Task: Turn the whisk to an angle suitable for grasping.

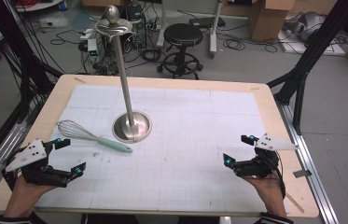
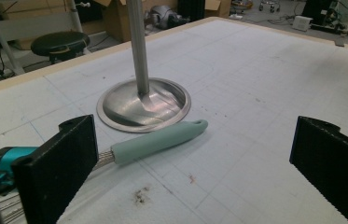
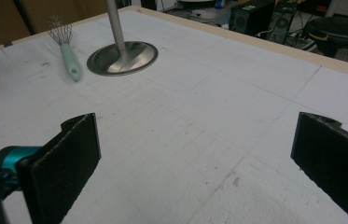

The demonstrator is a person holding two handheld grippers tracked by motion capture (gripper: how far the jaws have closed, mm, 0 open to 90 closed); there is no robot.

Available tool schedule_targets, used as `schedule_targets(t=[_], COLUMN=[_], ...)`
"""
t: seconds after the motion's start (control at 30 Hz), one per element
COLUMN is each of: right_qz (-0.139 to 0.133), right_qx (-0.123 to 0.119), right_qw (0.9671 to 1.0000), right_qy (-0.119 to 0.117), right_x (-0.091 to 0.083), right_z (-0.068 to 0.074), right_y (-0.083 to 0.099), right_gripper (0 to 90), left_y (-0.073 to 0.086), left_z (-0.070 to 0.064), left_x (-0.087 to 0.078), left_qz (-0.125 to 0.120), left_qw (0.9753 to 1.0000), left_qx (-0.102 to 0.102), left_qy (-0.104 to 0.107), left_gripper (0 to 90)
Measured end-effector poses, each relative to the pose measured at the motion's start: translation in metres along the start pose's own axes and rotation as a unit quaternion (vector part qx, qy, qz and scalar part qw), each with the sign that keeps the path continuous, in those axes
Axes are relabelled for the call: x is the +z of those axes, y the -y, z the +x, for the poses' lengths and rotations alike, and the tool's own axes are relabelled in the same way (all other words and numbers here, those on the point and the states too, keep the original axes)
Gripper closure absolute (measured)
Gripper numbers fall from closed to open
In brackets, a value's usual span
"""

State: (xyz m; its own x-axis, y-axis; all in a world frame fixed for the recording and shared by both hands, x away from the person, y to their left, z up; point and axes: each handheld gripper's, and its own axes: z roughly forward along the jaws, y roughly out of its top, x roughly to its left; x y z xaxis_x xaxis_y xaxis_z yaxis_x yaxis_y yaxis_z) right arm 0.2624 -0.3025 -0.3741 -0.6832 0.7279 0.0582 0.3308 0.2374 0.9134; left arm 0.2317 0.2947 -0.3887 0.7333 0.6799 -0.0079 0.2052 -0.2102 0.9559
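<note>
Lying flat on the surface [image 1: 218, 100] is a whisk [image 1: 92, 136] with thin shiny wire loops and a smooth, soft-looking mint-green handle. Its wire end points to the left edge and its handle tip sits just beside the round base of a metal stand [image 1: 131, 126]. In the left gripper view the handle's far end comes close to the rim of the base, but I cannot tell if they touch.

That stand is silver and shiny like a mirror. It has a wide dish-shaped base, a tall thin pole, and a round ball on top above some curved hooks.

A white sheet with faint square lines covers the surface, and pale wood shows round its edge. Small dark specks dot the sheet near the whisk.

At the near left corner, the left claw [image 1: 65, 157] has its flat black jaws spread wide and holds nothing. The whisk lies close in front of it, with the handle showing between the jaws in the left gripper view. The right claw [image 1: 239, 150] is also wide open and holds nothing, well apart from the whisk.

Behind the surface, on the grey floor, stand a black round stool [image 1: 182, 46], tangled cables and cardboard boxes
</note>
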Motion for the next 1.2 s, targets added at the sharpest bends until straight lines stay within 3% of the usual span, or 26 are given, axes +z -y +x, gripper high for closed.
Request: schedule_targets(t=[0.3,0.5,0.6,0.73,1.2], right_qz=[-0.003,-0.002,0.0,-0.001,0.0], right_qx=[0.002,-0.002,-0.001,0.001,0.005], right_qw=[1.0,0.9999,1.0,1.0,1.0], right_qy=[0.005,0.01,0.008,0.006,0.005], right_x=[-0.004,-0.007,-0.005,-0.005,-0.005], right_z=[-0.001,0.001,0.0,-0.001,-0.001], right_y=[0.0,-0.003,-0.002,-0.001,-0.001], right_gripper=[0.3,0.3,0.3,0.3,0.3], left_y=[-0.005,-0.024,-0.037,-0.048,-0.067], left_z=[0.001,0.006,0.007,0.008,0.019], left_x=[-0.001,-0.001,0.004,0.014,0.045], left_qz=[0.002,0.011,0.028,0.045,0.09], left_qw=[1.0,0.9996,0.9986,0.9975,0.9925], left_qx=[-0.001,0.017,0.034,0.049,0.07], left_qy=[-0.004,0.019,0.029,0.022,0.044], left_gripper=[1.7,1.7,1.7,1.7,1.7])
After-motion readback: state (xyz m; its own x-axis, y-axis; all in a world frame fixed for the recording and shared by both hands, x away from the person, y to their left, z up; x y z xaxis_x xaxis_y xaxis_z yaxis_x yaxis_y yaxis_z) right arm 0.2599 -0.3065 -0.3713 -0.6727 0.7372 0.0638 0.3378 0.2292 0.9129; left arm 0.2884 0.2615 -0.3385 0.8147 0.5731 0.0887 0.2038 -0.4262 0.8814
